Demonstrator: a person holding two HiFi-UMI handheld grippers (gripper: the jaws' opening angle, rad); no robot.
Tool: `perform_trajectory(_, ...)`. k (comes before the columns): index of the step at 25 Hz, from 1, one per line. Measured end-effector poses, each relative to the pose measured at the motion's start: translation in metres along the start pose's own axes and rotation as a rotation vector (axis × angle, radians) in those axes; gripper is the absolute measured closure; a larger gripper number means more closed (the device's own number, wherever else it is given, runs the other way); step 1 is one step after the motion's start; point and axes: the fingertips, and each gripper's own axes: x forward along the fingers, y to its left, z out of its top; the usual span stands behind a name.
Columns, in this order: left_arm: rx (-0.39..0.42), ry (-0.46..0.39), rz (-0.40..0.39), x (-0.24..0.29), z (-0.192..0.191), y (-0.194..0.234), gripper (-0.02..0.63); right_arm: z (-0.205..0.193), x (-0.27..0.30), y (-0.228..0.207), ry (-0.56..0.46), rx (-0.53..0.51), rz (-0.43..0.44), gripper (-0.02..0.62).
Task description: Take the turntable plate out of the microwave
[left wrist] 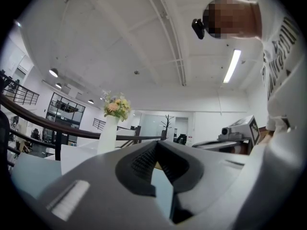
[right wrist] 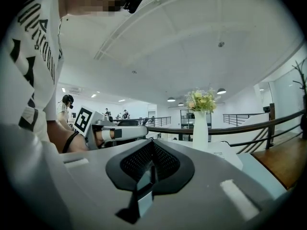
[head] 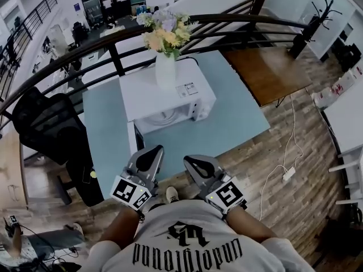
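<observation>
Approach step: left tongs (head: pixel 153 152) and right tongs (head: pixel 193 162), clenched empty, hover short of the worktop's (head: pixel 238 123) near edge. Next: unclench toward the microwave's (head: pixel 170 92) turntable plate (head: pixel 165 118).

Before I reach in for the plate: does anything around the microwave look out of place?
Yes: a tall white vase of flowers stands on top of the white microwave, an odd, tippy spot. Otherwise nothing looks spilled, askew or damaged on the light blue table.

A pale blue square table (head: pixel 232 115) stands on wood-plank floor (head: pixel 272 169), and one white microwave (head: pixel 142 95) sits directly on its top, near the far edge
</observation>
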Motion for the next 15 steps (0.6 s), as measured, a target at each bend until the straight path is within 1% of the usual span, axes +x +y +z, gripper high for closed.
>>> perform_trajectory(4, 0.011, 0.010, 0.035, 0.009, -0.003, 0.014, 0.557, -0.003, 0.017, -0.016, -0.017, 0.014, 0.025, 0.592)
perform_trajectory(7, 0.018, 0.014, 0.072, 0.019, -0.006, 0.023, 0.557, -0.004, 0.028, -0.033, -0.020, 0.016, 0.060, 0.592)
perform_trajectory(11, 0.007, 0.025, 0.154, 0.030, -0.012, 0.035, 0.557, -0.008, 0.037, -0.056, -0.008, 0.035, 0.120, 0.592)
perform_trajectory(15, 0.009, 0.028, 0.235, 0.048, -0.015, 0.046, 0.557, -0.013, 0.048, -0.088, -0.002, 0.052, 0.183, 0.592)
